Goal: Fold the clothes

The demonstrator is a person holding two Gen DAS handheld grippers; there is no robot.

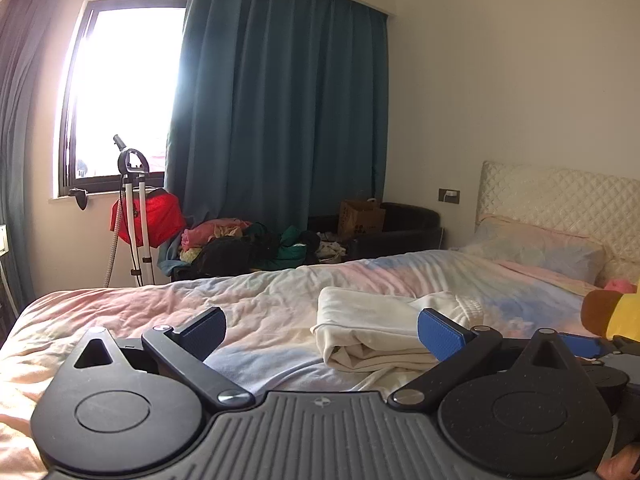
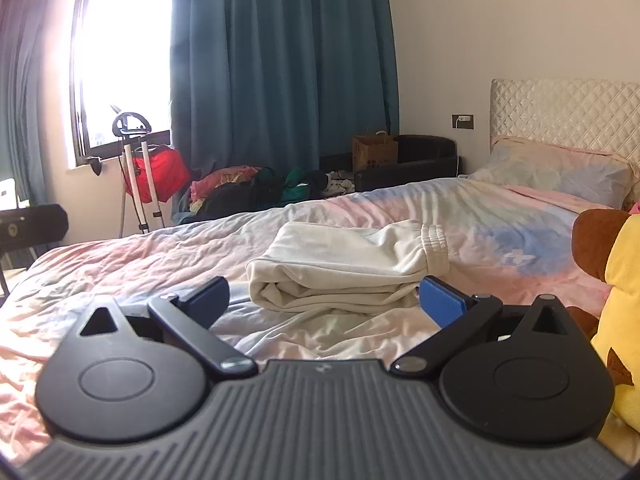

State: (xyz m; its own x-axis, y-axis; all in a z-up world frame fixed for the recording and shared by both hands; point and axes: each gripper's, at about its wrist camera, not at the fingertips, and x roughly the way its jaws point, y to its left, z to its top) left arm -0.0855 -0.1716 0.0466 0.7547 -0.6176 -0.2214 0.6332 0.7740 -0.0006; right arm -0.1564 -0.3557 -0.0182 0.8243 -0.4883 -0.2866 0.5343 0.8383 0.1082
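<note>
The left gripper (image 1: pixel 322 332) hangs low over the bed (image 1: pixel 260 300), its 2 blue-padded fingers (image 1: pixel 440 338) spread wide with nothing between them. Its right finger overlaps the near right part of the folded cream garment (image 1: pixel 372 328) in the picture; whether it touches the cloth cannot be told. At the right edge of this view a bit of the right gripper (image 1: pixel 580 344) shows, beside a brown and yellow plush toy (image 1: pixel 612 312).

The right gripper (image 2: pixel 324 298) also hovers just above the sheet, its 2 fingers (image 2: pixel 440 300) wide apart and empty. The garment (image 2: pixel 344 264) lies just ahead of it in the middle of the bed (image 2: pixel 160 256), folded into a thick bundle with its ribbed elastic waistband (image 2: pixel 434 246) turned toward the pillow (image 2: pixel 560 172). The plush toy (image 2: pixel 616 280) sits at the right, close by this gripper.

Beyond the bed, a heap of clothes (image 2: pixel 256 188) lies on the floor under the blue curtain (image 2: pixel 280 60). A white stand (image 2: pixel 138 168) with something red behind it is by the bright window (image 2: pixel 120 60). A paper bag (image 2: pixel 374 152) rests on a dark chair (image 2: pixel 420 160) near the quilted headboard (image 2: pixel 560 112).
</note>
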